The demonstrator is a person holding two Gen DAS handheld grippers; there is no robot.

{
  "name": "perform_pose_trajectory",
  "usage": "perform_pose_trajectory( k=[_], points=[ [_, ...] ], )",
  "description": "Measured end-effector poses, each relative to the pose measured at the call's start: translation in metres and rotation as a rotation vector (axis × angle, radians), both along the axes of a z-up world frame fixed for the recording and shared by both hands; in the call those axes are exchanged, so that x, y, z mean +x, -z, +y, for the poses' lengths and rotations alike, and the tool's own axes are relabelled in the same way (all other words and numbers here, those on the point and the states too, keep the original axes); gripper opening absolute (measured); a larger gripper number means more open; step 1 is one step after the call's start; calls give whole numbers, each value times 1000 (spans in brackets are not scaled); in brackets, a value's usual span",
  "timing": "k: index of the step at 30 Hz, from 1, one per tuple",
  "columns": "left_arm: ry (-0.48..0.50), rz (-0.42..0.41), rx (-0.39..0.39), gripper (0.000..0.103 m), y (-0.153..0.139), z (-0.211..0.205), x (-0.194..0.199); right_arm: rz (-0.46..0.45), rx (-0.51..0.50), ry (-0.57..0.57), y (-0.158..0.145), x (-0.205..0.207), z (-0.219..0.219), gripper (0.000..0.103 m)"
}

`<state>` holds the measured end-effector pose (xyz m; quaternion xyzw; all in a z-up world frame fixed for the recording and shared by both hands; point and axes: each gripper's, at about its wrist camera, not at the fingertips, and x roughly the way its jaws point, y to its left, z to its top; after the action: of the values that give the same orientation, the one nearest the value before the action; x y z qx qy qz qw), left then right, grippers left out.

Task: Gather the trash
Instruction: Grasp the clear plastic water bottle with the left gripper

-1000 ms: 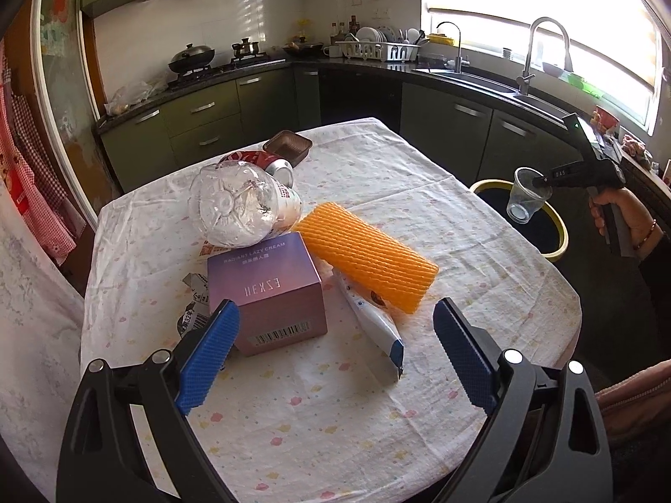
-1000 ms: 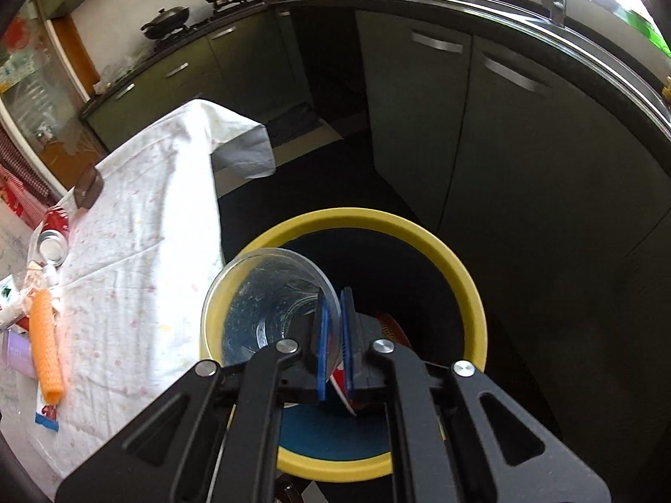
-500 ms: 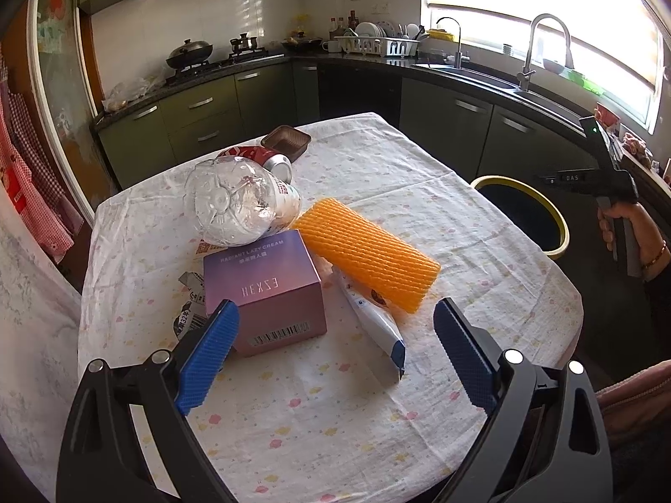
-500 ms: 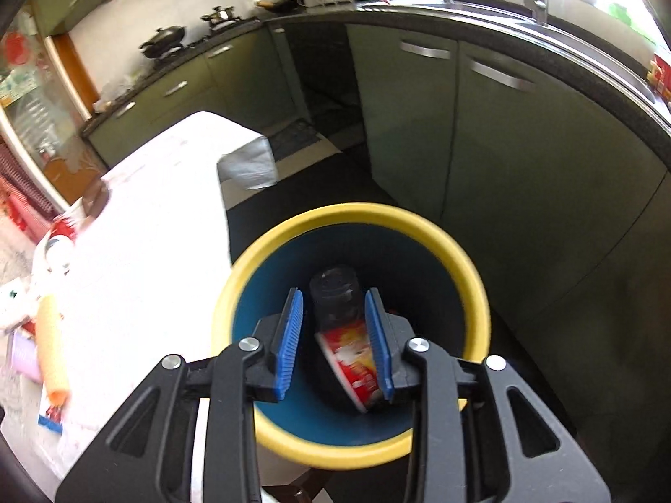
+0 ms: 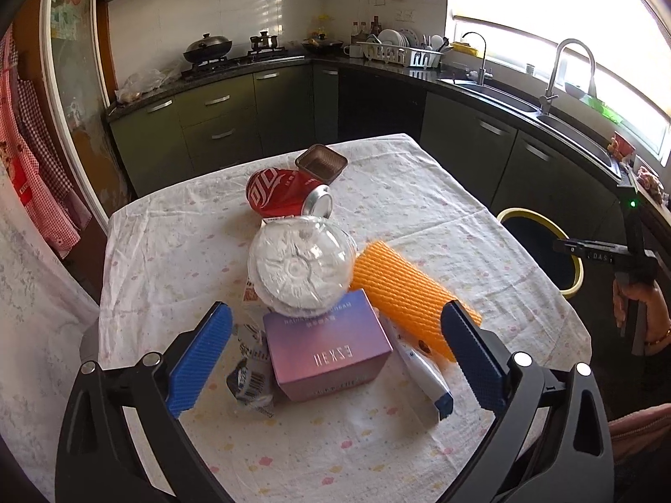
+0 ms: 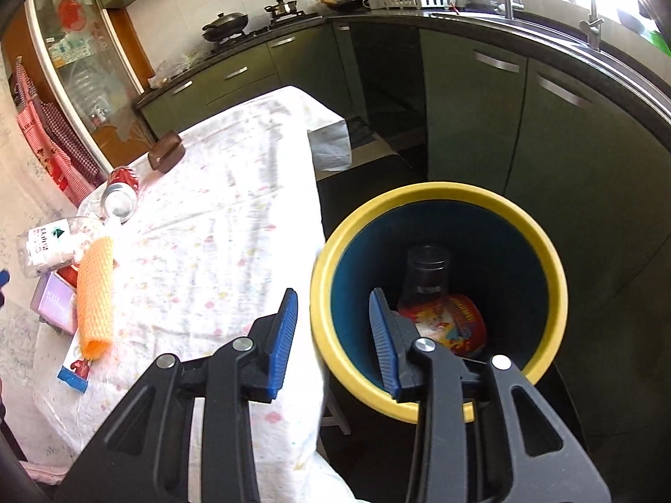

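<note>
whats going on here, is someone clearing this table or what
A person with a gripper in each hand is collecting trash from the table into a yellow-rimmed bin. The right gripper hangs at the bin's rim; its jaws have just been opening and hold nothing, and a clear cup lies inside. The left gripper, open wide, faces the purple box, plastic bottle, orange foam sleeve and red can.

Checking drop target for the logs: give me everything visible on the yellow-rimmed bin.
The bin is a round, plastic-looking container with a thick yellow rim and outside and a dark blue inner wall. It stands upright and open on the dark floor, right beside the cloth-covered table, in front of green cabinets. Inside lie a clear plastic cup and a red printed container. The right gripper hangs above its near rim, jaws just opened, empty. In the left wrist view only its rim shows past the table edge.
</note>
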<state>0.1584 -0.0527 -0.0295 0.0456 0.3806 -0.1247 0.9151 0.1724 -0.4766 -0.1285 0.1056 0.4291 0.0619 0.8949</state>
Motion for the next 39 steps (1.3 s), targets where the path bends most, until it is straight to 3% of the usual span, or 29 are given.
perform_pose_trajectory(
  k=[5, 8, 20, 27, 37, 39],
  points=[
    [8, 98, -51, 98, 9, 10, 41, 9, 19, -17, 4, -1, 8, 35],
    [24, 133, -34, 98, 17, 5, 55, 21, 21, -27, 8, 2, 11, 35],
    [27, 154, 33, 98, 31, -6, 85, 43, 40, -55, 18, 11, 20, 36],
    [8, 148, 16, 95, 31, 2, 82, 45, 44, -55, 19, 10, 18, 36],
    [3, 155, 24, 83, 36, 2, 85, 49, 39, -73, 19, 9, 24, 36],
    [2, 155, 13, 74, 36, 3, 86, 50, 37, -74, 19, 9, 25, 36]
  ],
)
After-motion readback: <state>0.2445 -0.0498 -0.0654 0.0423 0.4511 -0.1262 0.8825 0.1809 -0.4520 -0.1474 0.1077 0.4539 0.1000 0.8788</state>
